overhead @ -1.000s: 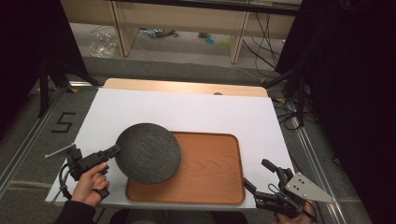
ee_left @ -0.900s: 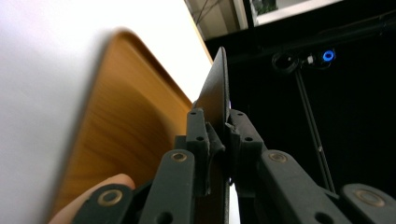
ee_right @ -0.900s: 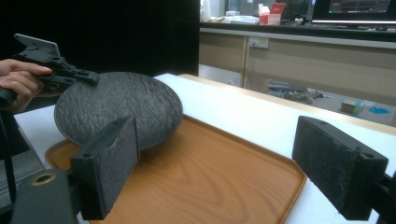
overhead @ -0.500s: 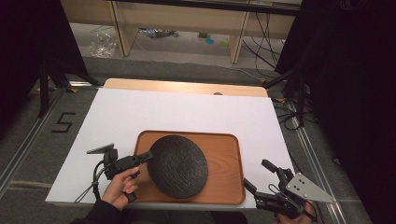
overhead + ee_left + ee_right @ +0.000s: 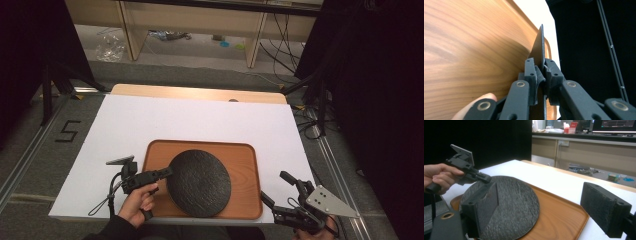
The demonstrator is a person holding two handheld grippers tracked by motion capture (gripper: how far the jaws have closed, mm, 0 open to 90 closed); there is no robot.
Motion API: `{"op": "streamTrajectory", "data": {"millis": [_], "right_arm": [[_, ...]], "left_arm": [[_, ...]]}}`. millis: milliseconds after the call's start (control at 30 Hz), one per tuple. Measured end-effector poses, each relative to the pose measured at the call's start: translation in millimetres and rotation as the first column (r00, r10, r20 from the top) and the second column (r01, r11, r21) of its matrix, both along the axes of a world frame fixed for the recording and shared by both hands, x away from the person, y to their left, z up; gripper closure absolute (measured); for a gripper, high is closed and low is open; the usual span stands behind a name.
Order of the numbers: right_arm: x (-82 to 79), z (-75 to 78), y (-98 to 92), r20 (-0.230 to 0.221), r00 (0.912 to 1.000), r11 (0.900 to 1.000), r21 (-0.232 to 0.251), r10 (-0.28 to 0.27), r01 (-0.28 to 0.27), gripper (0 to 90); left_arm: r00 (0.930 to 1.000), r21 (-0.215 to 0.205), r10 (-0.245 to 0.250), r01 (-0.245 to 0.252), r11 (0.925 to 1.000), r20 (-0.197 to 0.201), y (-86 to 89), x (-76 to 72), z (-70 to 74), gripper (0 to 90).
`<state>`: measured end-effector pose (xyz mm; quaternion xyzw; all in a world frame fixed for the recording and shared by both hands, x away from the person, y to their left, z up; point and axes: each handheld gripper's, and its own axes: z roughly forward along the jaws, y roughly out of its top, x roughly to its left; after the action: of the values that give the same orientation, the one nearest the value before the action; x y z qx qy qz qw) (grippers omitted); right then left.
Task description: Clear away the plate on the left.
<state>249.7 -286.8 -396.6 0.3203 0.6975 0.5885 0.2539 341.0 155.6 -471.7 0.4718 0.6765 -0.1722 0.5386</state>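
A round black textured plate hangs tilted over the brown wooden tray, its held side raised. My left gripper is shut on the plate's left rim, and its jaws have just closed a little further on it. The left gripper view has the plate edge-on between the pads, with the tray behind. My right gripper stands open near the table's front right corner with nothing between its jaws. The right gripper view looks across the plate and tray to the left gripper.
A white sheet covers the table around the tray, with a wooden strip along the far edge. Beyond are shelf frames and litter on the floor. Cables lie at the right. A "5" mark is at the left.
The left gripper has carried the plate to the right, from over the tray's left edge to over its middle. The right gripper has stayed in place.
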Motion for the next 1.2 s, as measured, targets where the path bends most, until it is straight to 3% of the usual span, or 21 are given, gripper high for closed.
{"op": "streamTrajectory", "data": {"millis": [67,133,167,200,267,433,600,733,900,1000,1133,1200], "right_arm": [[0.2,0.6,-0.7,-0.002,1.0,1.0,-0.006,0.004,-0.004,15.9],[-0.6,0.5,-0.9,-0.016,0.9999,1.0,-0.012,0.006,-0.006,15.9],[-0.5,0.8,-1.2,-0.013,0.9999,1.0,-0.012,0.005,-0.005,15.9],[-0.5,1.0,-0.8,-0.012,0.9999,1.0,-0.008,0.007,-0.007,15.9],[0.0,0.2,-0.4,-0.005,1.0,1.0,-0.005,0.005,-0.005,15.9],[0.0,0.1,0.3,0.001,1.0,1.0,-0.006,0.0,0.0,15.9],[-0.2,0.0,0.2,-0.003,1.0,1.0,-0.005,0.001,-0.001,15.9],[-0.2,0.3,0.1,-0.009,1.0,1.0,-0.009,0.004,-0.004,15.9],[0.0,0.2,0.3,-0.008,1.0,1.0,-0.008,0.004,-0.004,15.9],[-0.2,-0.2,0.7,-0.004,1.0,1.0,-0.005,0.002,-0.002,15.9],[-0.2,-0.5,0.2,-0.007,1.0,1.0,-0.007,-0.001,0.001,15.9],[-0.1,0.3,-0.2,-0.006,1.0,1.0,-0.006,0.005,-0.005,15.9]], "left_arm": [[0.9999,0.008,-0.003,0.003,1.0,0.015,0.7,0.3,-2.2,81.9],[1.0,0.018,0.002,-0.002,0.9998,0.003,1.7,0.8,-4.3,82.8],[1.0,0.037,0.001,0.0,0.9993,-0.009,2.0,0.7,-4.8,83.3],[1.0,0.05,0.001,-0.002,0.9987,0.004,1.8,0.8,-6.9,84.0],[0.9997,0.076,-0.015,0.017,0.9969,-0.018,2.8,-0.7,-7.9,85.0],[0.9988,0.081,-0.031,0.034,0.9961,-0.038,1.1,-2.7,-11.6,86.2],[0.9988,0.129,-0.022,0.028,0.9912,-0.045,-1.3,-7.1,-11.9,85.8],[0.9984,0.134,-0.016,0.023,0.9907,-0.054,-1.7,-8.8,-13.8,85.0],[0.9966,0.188,-0.038,0.051,0.981,-0.073,-5.0,-10.2,-16.8,83.0],[0.9945,0.18,-0.058,0.073,0.9809,-0.086,-7.2,-10.7,-20.5,82.1],[0.9937,0.219,-0.057,0.077,0.9728,-0.097,-11.0,-12.9,-23.2,80.6],[0.9928,0.213,-0.063,0.084,0.9735,-0.101,-10.3,-13.2,-25.0,80.1]]}}
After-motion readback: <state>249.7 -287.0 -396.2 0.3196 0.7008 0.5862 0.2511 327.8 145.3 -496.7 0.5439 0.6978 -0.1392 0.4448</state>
